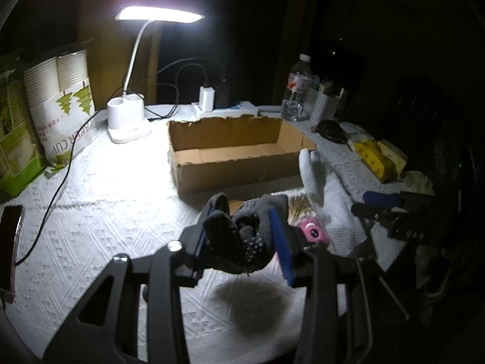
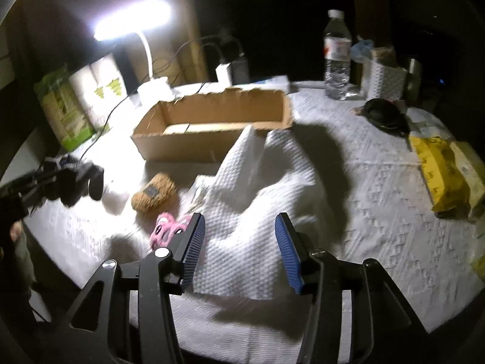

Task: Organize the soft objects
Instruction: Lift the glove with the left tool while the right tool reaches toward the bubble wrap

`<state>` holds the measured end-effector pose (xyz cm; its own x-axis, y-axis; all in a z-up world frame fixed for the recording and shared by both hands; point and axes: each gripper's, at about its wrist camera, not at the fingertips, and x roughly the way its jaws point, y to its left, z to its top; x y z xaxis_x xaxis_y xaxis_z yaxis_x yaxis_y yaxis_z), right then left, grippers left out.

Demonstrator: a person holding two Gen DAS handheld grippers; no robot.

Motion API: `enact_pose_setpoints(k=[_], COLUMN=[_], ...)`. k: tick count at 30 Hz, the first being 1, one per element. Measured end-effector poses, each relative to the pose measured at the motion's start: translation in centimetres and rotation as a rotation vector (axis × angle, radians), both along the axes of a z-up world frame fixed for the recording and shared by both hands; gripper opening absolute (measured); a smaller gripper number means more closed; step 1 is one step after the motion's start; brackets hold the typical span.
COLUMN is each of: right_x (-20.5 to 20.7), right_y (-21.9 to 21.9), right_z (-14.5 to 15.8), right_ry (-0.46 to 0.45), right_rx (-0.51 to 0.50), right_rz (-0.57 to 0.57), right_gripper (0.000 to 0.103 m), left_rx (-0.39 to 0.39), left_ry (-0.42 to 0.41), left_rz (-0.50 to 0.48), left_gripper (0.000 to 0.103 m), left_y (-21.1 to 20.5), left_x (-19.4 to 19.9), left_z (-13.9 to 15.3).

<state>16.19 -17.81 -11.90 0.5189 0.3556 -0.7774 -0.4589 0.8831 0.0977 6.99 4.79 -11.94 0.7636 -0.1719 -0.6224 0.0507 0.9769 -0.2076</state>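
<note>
Grey knit glove (image 1: 242, 239) with grip dots is pinched between the blue pads of the left gripper (image 1: 245, 242), held off the table over its own shadow. Its fingers (image 1: 221, 230) bunch up toward the box and the rest sags down out of the jaws, so the long axis runs roughly along the gripper line. One glove visible.

Right gripper (image 2: 239, 248) stands spread, nothing between the pads, hovering over the white waffle-weave towel (image 2: 266, 200). One towel, crumpled in a heap; a raised fold points up at the near wall of the cardboard box (image 2: 188, 145), touching or just short of it, can't tell.

One cardboard box, open-topped, empty as far as the view reaches, long axis across the table in the left wrist view.

Other soft items left of the towel: one tan knitted piece (image 2: 154, 195) and one pink item (image 2: 168, 230), just beside the towel's edge. Pink item's shape is too blurred to call.

Everything sits on a white textured tablecloth (image 1: 100, 212), lit by one desk lamp (image 1: 130, 115).
</note>
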Motion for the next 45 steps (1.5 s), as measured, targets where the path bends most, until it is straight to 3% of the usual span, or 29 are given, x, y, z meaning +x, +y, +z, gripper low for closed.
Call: enact_pose_setpoints(k=[7,12,14,15,16,22,28,30,33,45], right_x=[-0.4,-0.7,-0.8,-0.8,-0.8,-1.5,-1.7,-1.7,-1.7,-0.7], right_y=[2.7,3.3,3.1,3.0,2.8,2.1,4.2,5.7,8.4,17.9], right_z=[-3.1,-5.3,-5.7,-5.9,-5.9,-3.9,-1.6,-1.3,-1.5,-4.0], right_ry=[0.066,0.071,0.07,0.076,0.075,0.03,-0.008,-0.002,0.009,0.076], right_rx=[-0.072,-0.151,-0.136,-0.134,-0.136,-0.09,-0.019,0.023,0.053,0.036], right_rz=[0.072,0.059,0.058,0.052,0.046,0.051,0.123,0.159,0.22,0.395], right_gripper=[0.051,0.05,0.036,0.016,0.008,0.005,0.006,0.008,0.036,0.044], left_rx=[-0.026,-0.078,-0.096,-0.104,-0.113,-0.156,-0.26,-0.249,-0.195,-0.251], left_ry=[0.011,0.024,0.023,0.02,0.014,0.01,0.037,0.03,0.025,0.119], left_rz=[0.018,0.014,0.001,-0.006,-0.02,-0.069,-0.089,-0.095,-0.076,0.025], left_gripper=[0.04,0.04,0.04,0.04,0.04,0.04,0.04,0.04,0.04,0.04], left_y=[1.5,2.8,3.2,3.3,3.4,4.4,5.8,5.8,6.2,13.0], left_x=[-0.3,-0.4,-0.4,-0.5,-0.5,-0.3,-0.1,-0.3,-0.5,-1.1], left_z=[-0.7,-1.1,-1.1,-0.9,-0.7,-0.5,-1.3,-1.1,-0.7,-5.1])
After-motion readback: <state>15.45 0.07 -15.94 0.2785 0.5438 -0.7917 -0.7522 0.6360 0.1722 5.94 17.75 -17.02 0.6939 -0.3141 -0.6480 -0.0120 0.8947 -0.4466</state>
